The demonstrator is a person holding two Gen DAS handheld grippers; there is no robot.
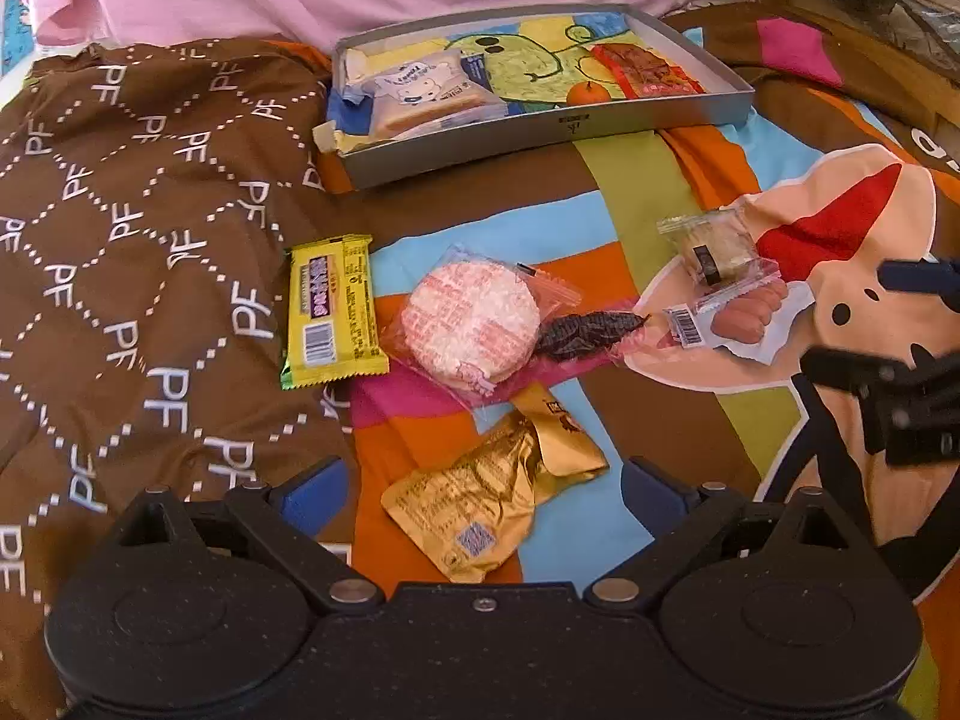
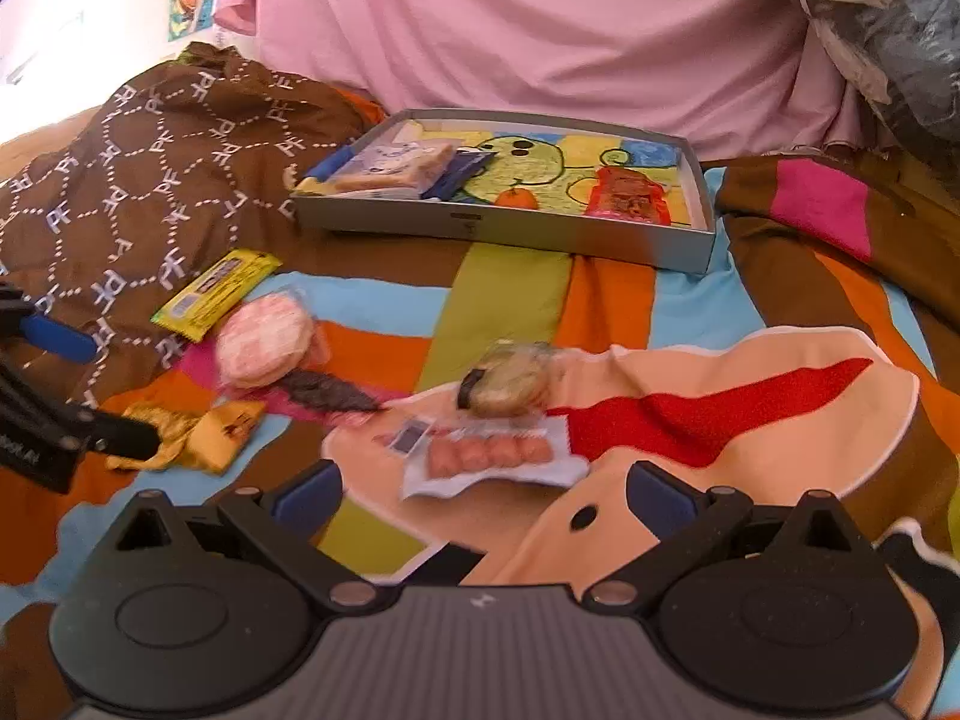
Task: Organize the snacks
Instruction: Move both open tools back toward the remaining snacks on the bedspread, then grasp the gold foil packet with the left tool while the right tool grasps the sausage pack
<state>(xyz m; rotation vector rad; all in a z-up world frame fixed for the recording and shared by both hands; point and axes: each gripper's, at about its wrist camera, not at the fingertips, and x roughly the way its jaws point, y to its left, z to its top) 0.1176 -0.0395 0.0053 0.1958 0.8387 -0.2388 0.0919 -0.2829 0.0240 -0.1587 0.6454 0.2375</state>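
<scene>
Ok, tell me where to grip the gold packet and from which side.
Take the gold packet by its raised, crumpled upper flap, coming straight down from above with the left gripper, which is open over it. The lower half lies flat on the blanket, offering little edge.

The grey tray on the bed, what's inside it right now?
Inside the grey tray lie a white bread packet, a small orange fruit and a red snack packet, on a colourful cartoon lining. Whatever lies beneath the bread packet is covered.
</scene>
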